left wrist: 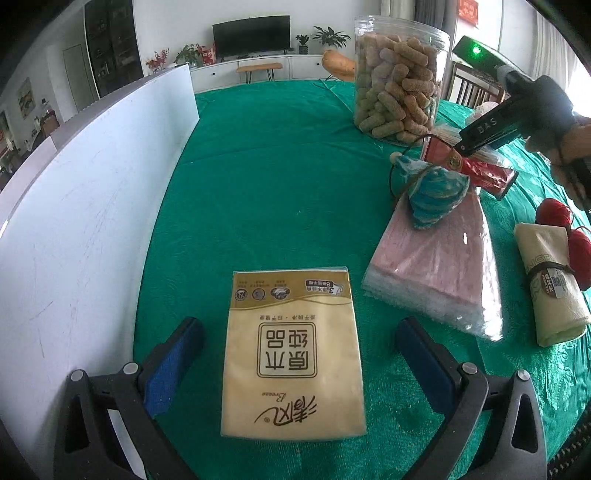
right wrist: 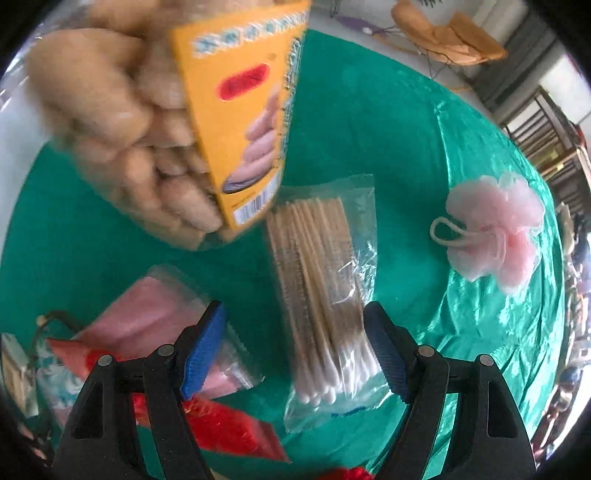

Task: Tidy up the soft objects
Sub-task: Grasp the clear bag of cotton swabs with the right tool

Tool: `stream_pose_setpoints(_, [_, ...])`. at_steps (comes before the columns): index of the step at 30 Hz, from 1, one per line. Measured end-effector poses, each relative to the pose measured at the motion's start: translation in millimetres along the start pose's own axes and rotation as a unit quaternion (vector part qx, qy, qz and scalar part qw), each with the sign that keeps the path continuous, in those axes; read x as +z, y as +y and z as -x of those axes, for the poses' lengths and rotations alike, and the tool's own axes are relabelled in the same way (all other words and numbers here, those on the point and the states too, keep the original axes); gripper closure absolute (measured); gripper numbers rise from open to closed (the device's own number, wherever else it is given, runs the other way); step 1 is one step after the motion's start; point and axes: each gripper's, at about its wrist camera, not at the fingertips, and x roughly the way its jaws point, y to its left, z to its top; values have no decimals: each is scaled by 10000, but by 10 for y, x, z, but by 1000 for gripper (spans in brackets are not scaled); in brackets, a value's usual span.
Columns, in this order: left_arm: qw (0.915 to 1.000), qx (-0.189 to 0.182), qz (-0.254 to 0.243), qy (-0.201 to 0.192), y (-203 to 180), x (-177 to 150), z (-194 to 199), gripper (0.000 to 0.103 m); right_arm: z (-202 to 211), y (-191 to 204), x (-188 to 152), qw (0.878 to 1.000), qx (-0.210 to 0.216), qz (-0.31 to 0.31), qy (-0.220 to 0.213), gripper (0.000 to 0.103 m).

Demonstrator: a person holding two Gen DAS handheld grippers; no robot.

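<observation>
Blue-padded right gripper [right wrist: 295,350] hangs wide open, empty, over the swab pack [right wrist: 325,295], seemingly about to pick it up; next it must lower and close.

This is a home living room: a television [left wrist: 251,35] on a low white cabinet [left wrist: 258,68], potted plants [left wrist: 330,37], a green-clothed table [left wrist: 277,166].

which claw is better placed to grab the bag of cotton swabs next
Right. The right claw hangs open right over the bag of cotton swabs, which lies between its fingers. The left claw is open around the tissue pack instead.
</observation>
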Motion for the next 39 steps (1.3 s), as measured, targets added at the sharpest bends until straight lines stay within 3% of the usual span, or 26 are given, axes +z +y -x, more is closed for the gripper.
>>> stream_pose_setpoints(2, [10000,0,0,-1,0,-1,0,0,-43,-96,6,9998,22,-197,87,30])
stream_pose_setpoints(5, [10000,1,2,-1,0,5,0,0,-22,-276,-43,9980,233,-593,-36,64])
stream_pose_setpoints(6, [10000,1,1,-1,1,5,1,0,-3,-311,-88,9978,213,-622,-53,66])
stream_pose_setpoints(10, [10000,1,2,-2,1,2,1,0,89,-377,-370,9984,139,-546,-89,69])
stream_pose_setpoints(13, [10000,2,1,-3,0,2,1,0,172,-579,-774,9979,5,-641,-34,69])
stream_pose_setpoints(17, [10000,3,1,-3,0,3,0,0,277,-1006,-1380,9919,-256,-1241,-96,69])
stream_pose_setpoints(22, [10000,5,1,-4,0,3,0,0,401,-1082,-2043,9799,-495,-1844,-572,69])
stream_pose_setpoints(26, [10000,3,-2,-4,0,4,0,0,383,-1070,-2385,9634,-678,-2304,-1189,60])
stream_pose_setpoints(27, [10000,3,-2,-5,0,4,0,0,362,-1127,-2431,9577,-592,-2479,-1335,40])
stream_pose_setpoints(29, [10000,4,0,-4,-1,4,0,0,291,-1261,-2383,9482,-265,-2819,-1443,24])
stream_pose_setpoints(39, [10000,6,0,-5,-2,7,-2,0,247,-1187,-2373,9529,-335,-2603,-1518,14])
